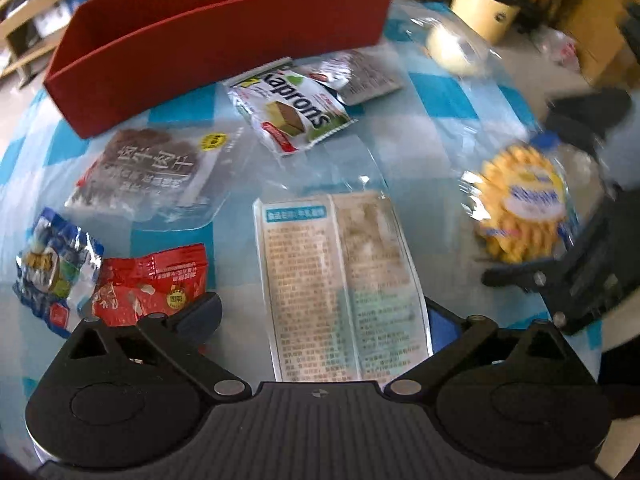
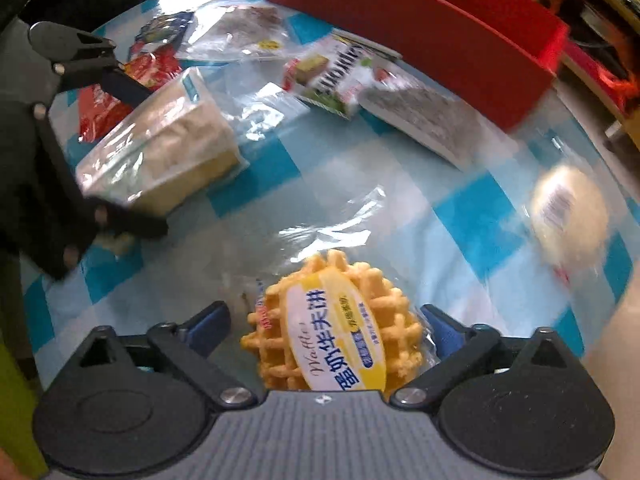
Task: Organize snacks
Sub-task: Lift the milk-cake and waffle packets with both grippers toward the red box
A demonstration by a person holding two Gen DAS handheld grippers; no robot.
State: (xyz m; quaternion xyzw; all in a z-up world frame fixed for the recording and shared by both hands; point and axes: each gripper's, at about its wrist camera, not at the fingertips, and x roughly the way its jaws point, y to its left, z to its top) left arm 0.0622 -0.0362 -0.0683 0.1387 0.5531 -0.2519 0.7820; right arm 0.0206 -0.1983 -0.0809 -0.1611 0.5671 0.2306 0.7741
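My left gripper [image 1: 322, 314] is open around the near end of a long pale cake packet [image 1: 340, 280], which lies on the table; it also shows in the right wrist view [image 2: 160, 156]. My right gripper [image 2: 326, 326] is open around a wrapped yellow waffle [image 2: 336, 344], seen also in the left wrist view [image 1: 524, 212]. A red box [image 1: 224, 36] stands at the far side, empty as far as I see. Loose snacks lie before it: a Kaprons wafer pack [image 1: 296, 112], a beef jerky pack [image 1: 152, 164], a red packet [image 1: 152, 284] and a blue packet [image 1: 56, 264].
The table has a blue and white checked cloth [image 1: 440, 100] under clear plastic. A round pale bun in wrap [image 1: 452, 48] lies at the far right, also in the right wrist view [image 2: 568, 216]. A cream bin [image 1: 488, 4] stands off the table behind it.
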